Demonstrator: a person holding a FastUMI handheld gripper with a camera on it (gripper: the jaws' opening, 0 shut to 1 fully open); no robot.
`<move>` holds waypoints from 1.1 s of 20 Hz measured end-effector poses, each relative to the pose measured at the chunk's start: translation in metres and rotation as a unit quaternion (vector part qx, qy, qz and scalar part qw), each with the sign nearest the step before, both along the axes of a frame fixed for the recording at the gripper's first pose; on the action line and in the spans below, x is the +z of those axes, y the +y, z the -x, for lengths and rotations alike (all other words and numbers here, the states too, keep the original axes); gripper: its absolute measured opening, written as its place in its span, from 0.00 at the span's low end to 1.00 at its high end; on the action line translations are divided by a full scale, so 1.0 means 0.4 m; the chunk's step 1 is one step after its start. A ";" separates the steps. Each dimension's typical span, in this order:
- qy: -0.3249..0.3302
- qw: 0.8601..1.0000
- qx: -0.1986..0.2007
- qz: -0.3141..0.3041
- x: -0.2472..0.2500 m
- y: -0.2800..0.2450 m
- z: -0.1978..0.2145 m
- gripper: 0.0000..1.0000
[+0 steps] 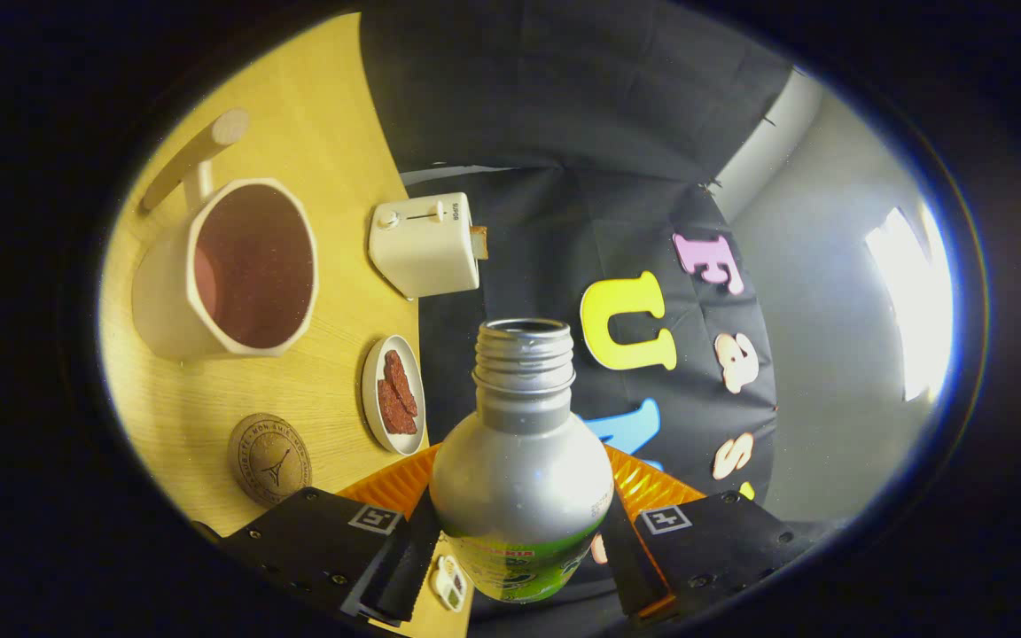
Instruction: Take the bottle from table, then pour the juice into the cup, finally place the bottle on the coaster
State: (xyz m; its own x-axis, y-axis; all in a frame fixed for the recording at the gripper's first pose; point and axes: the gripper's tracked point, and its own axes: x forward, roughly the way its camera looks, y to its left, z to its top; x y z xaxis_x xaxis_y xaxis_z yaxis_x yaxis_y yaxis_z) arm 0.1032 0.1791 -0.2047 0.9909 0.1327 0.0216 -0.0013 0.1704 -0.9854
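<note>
Bottle [521, 478] uncapped, clamped between gripper [519, 540] fingers, cup [227, 270] well beyond

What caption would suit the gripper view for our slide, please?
Gripper shut on open bottle, lifted beside the cup and coaster.
</note>
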 end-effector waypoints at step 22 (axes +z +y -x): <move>0.244 0.777 -0.017 -0.580 -0.108 -0.040 -0.021 0.81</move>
